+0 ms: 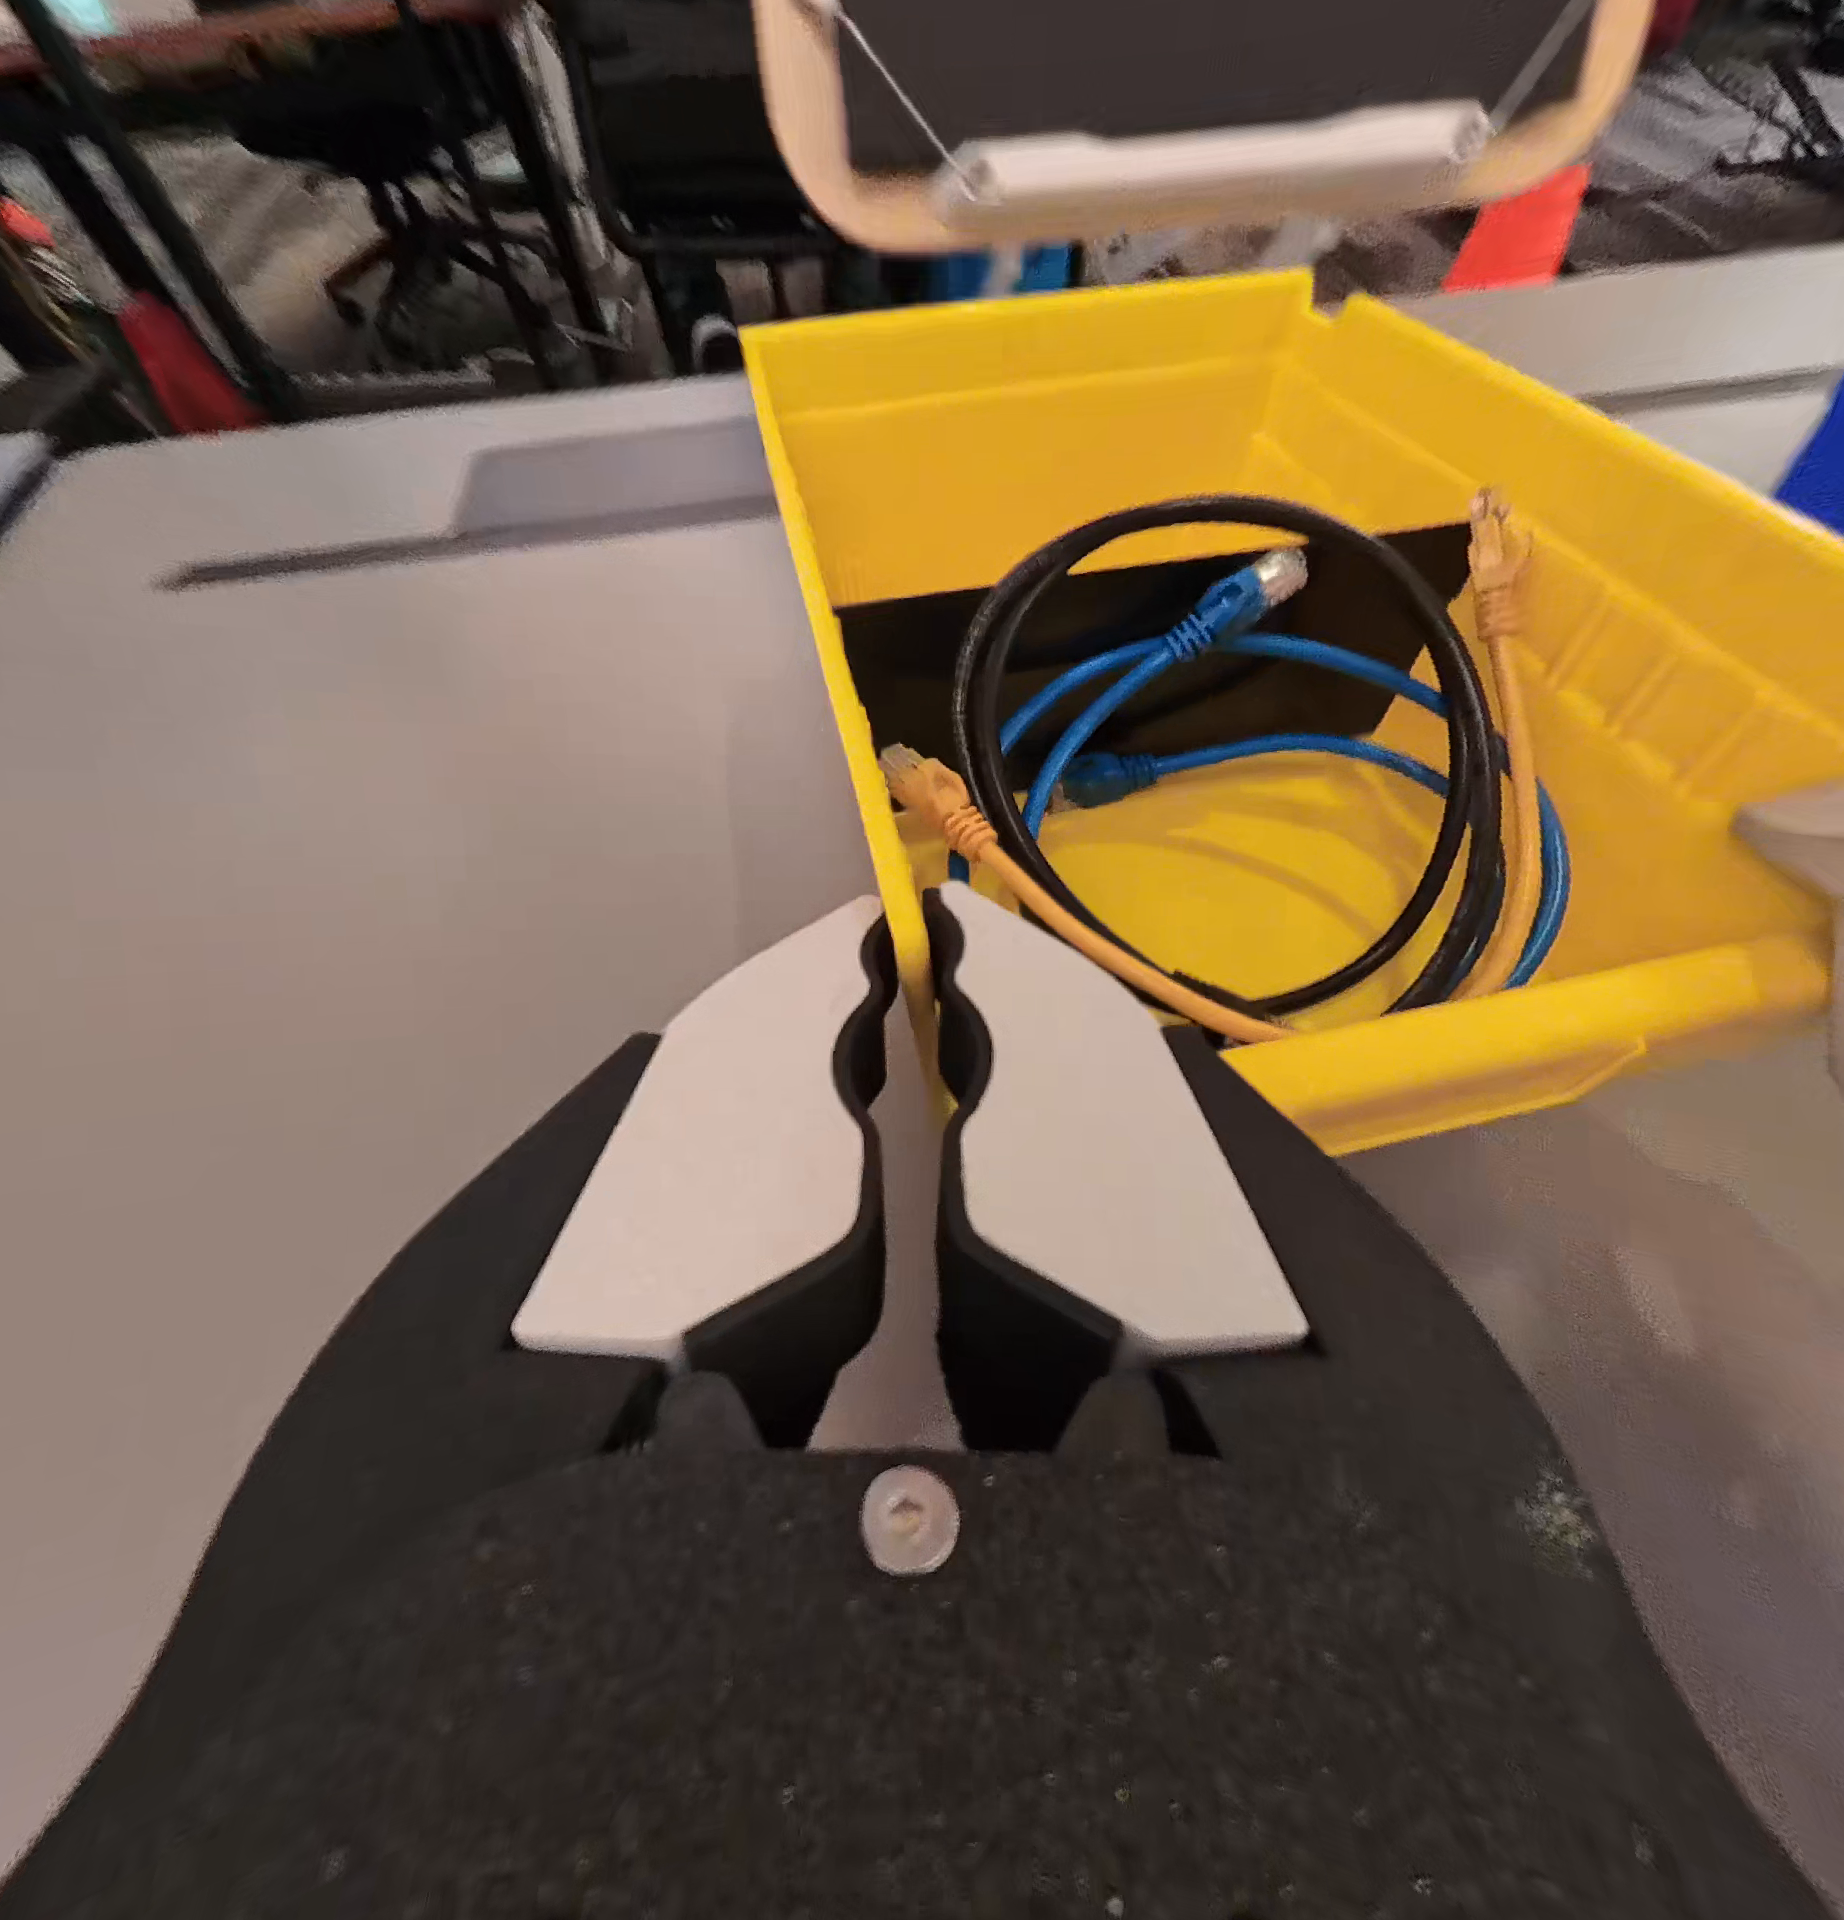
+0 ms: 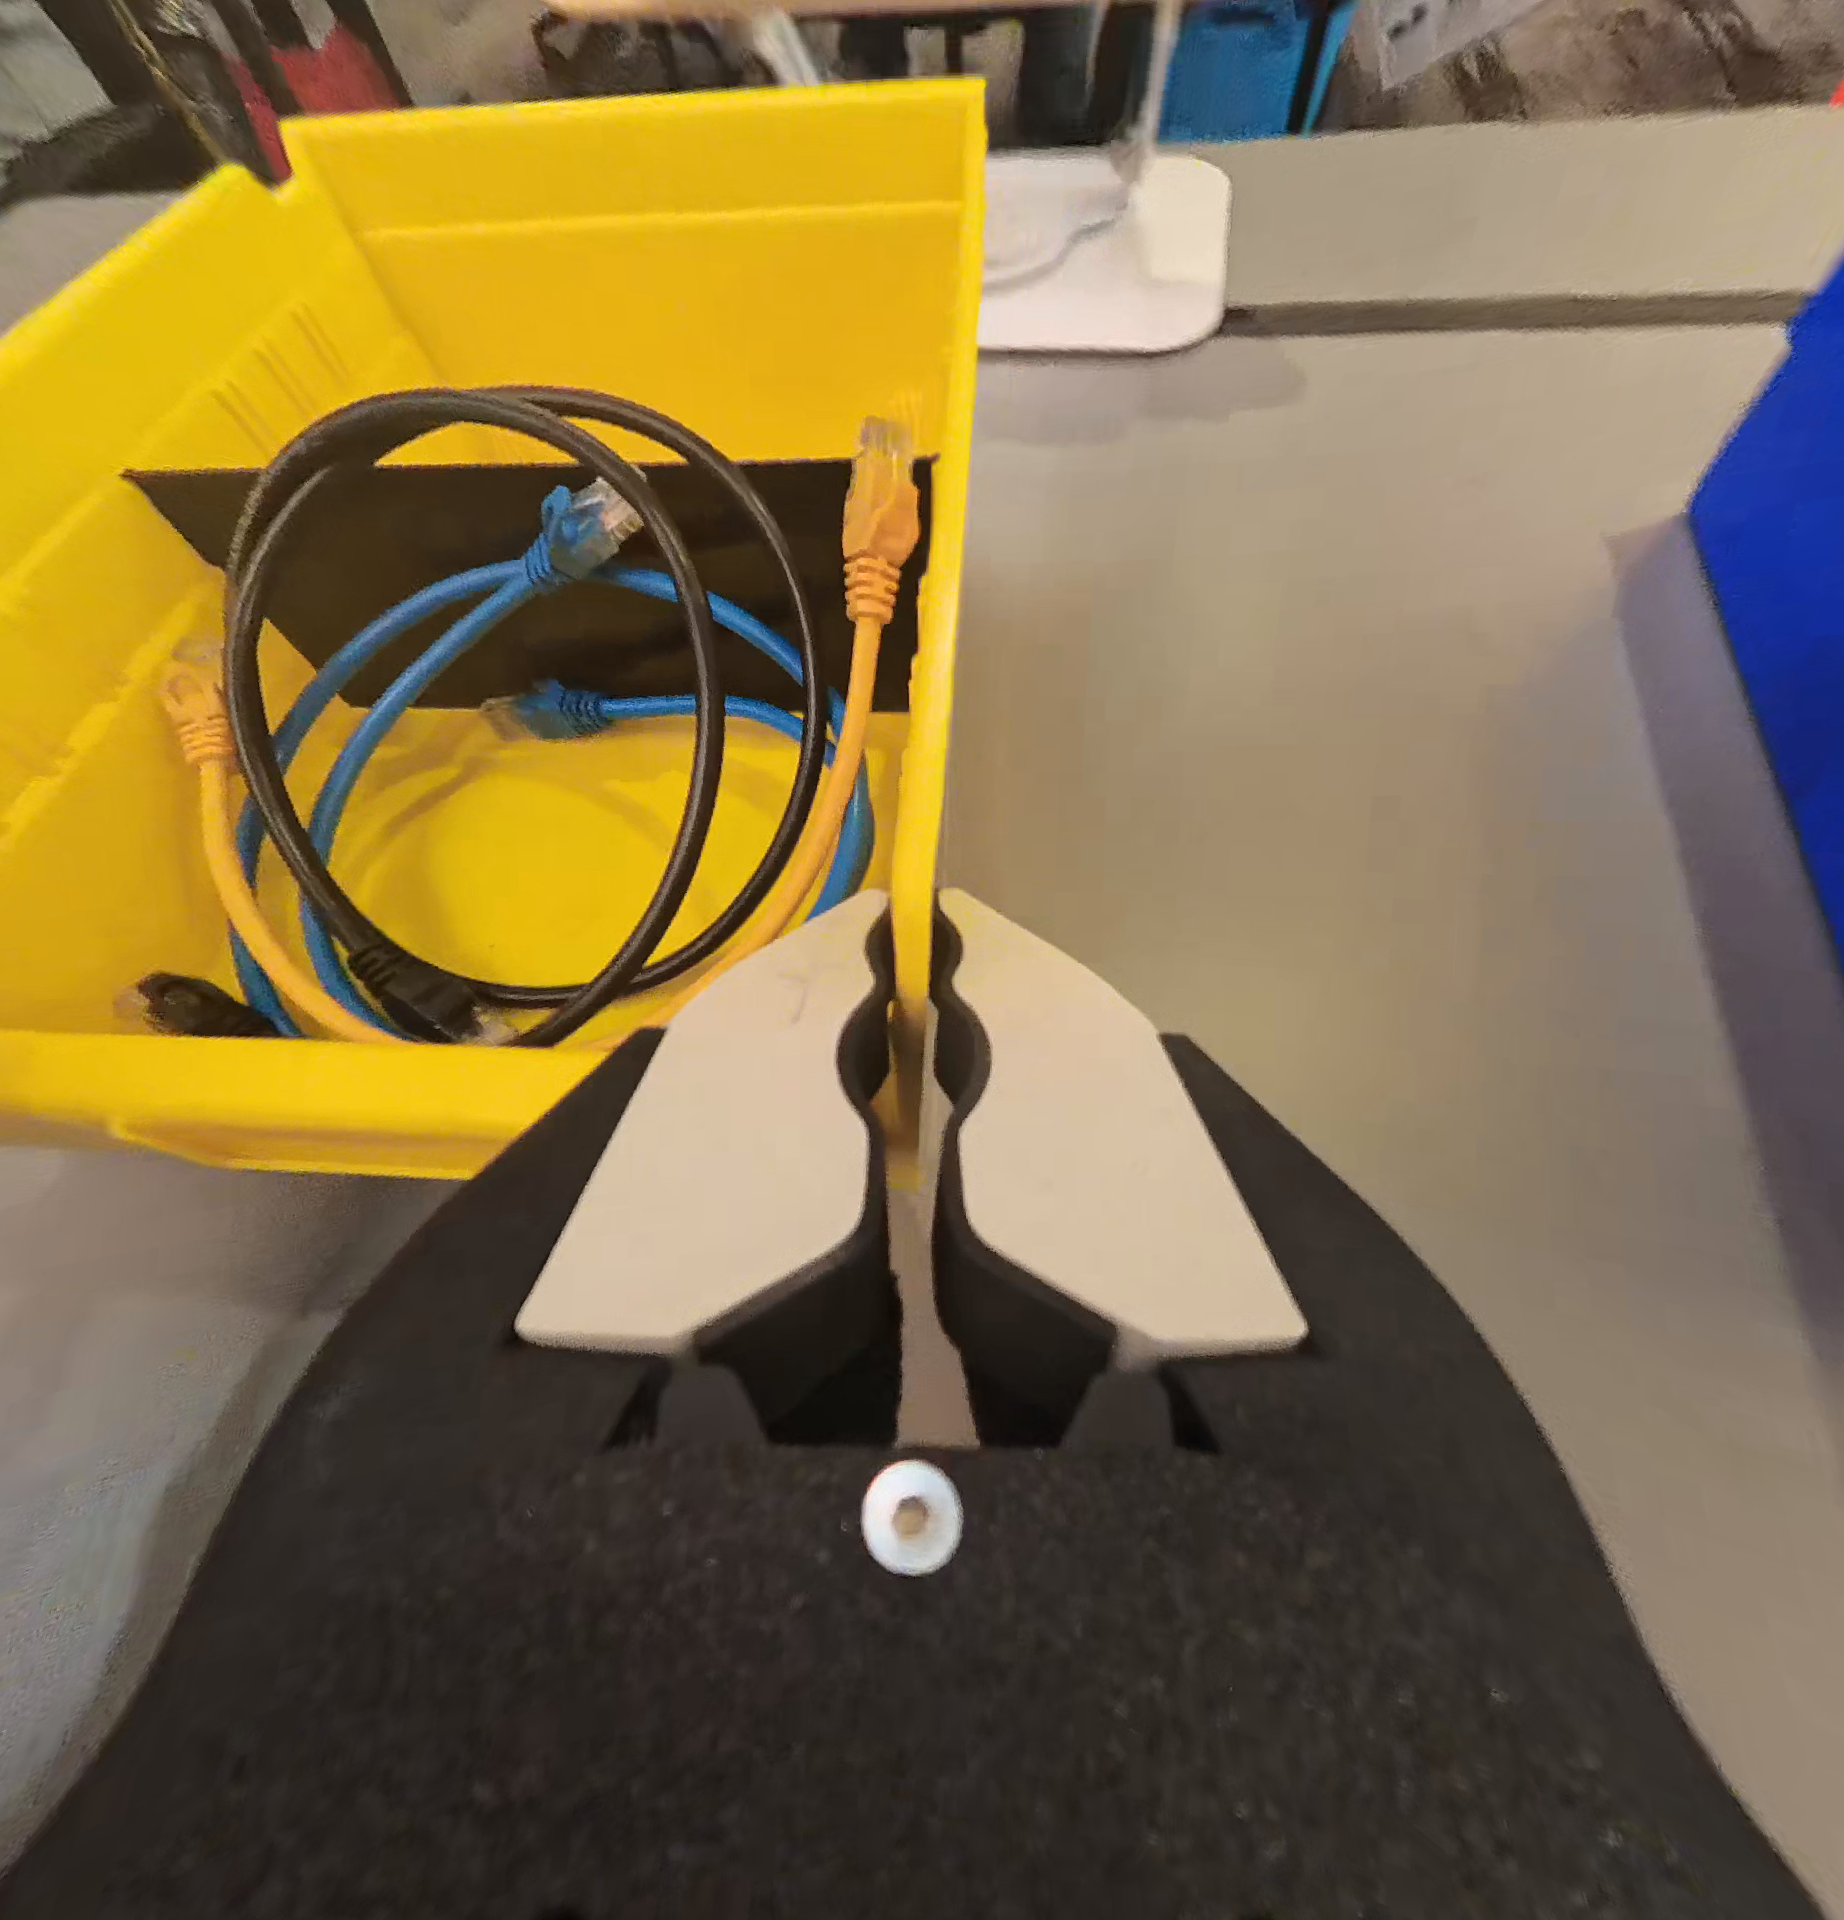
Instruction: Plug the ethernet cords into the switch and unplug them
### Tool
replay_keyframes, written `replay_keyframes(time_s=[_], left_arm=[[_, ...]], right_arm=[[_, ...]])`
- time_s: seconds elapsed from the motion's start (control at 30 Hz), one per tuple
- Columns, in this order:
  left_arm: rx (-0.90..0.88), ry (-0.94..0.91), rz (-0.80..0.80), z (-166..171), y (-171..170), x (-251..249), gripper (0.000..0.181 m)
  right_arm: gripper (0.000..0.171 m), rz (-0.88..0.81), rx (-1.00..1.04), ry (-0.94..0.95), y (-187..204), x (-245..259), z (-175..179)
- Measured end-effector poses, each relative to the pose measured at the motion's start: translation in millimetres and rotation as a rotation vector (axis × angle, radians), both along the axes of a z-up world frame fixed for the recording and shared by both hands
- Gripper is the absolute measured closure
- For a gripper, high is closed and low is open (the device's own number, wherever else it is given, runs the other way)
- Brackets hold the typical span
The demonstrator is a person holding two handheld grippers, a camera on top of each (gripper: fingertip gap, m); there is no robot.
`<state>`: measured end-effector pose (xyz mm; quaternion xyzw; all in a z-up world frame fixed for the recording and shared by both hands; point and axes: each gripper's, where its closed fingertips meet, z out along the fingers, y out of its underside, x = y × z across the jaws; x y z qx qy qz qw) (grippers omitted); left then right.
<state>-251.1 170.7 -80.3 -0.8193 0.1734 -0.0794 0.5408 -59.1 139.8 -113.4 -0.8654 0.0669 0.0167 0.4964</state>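
Left wrist view shows the left gripper [image 1: 910, 914] pinched onto the near left corner of a yellow bin [image 1: 1001, 436], its fingers together on the thin plastic wall. The bin stands on a grey bench [image 1: 378, 831]. Inside the bin, three ethernet cords lie coiled together in front of a black divider [image 1: 1313, 623] that crosses it. The black cord [image 1: 1458, 769] loops highest, leaning up against the divider. The blue cord [image 1: 1313, 753] curls within that loop, with one plug [image 1: 1250, 592] raised against the divider. The orange cord [image 1: 1510, 810] runs along the bin's floor, one plug [image 1: 923, 784] resting at the bin's left wall and the other [image 1: 1494, 561] standing up by its right wall. No switch shows in either view. Beyond the bin hangs a pale curved lamp arm [image 1: 1209, 156], blurred.

From the right wrist view, the right gripper [image 2: 913, 914] is clamped on the bin's [image 2: 637, 281] near right corner, the yellow wall caught between its closed fingers. The same cords lie inside the bin: black [image 2: 705, 665], blue [image 2: 378, 748] and orange [image 2: 845, 748]. To the bin's right, apart from it on the bench [image 2: 1313, 727], stands a blue bin [image 2: 1811, 582], and behind the yellow bin's far right corner sits a white lamp base [image 2: 1105, 260].
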Motion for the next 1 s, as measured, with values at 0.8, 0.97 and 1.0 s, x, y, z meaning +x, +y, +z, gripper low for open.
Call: replay_keyframes(time_s=[0.8,0.97,1.0], left_arm=[[-0.086,-0.089,0.173,-37.4,34.5,-205.7,0.164],[0.009,-0.145,0.228,-9.8,9.1,-217.6,0.151],[0.036,-0.128,0.244,-6.0,-0.1,-220.3,0.152]], right_arm=[[0.152,0.486,-0.011,0.120,11.2,-204.8,-14.1],[0.143,0.600,0.038,0.151,-26.4,-125.8,10.9],[0.141,0.595,0.050,0.130,-30.7,-100.5,13.3]])
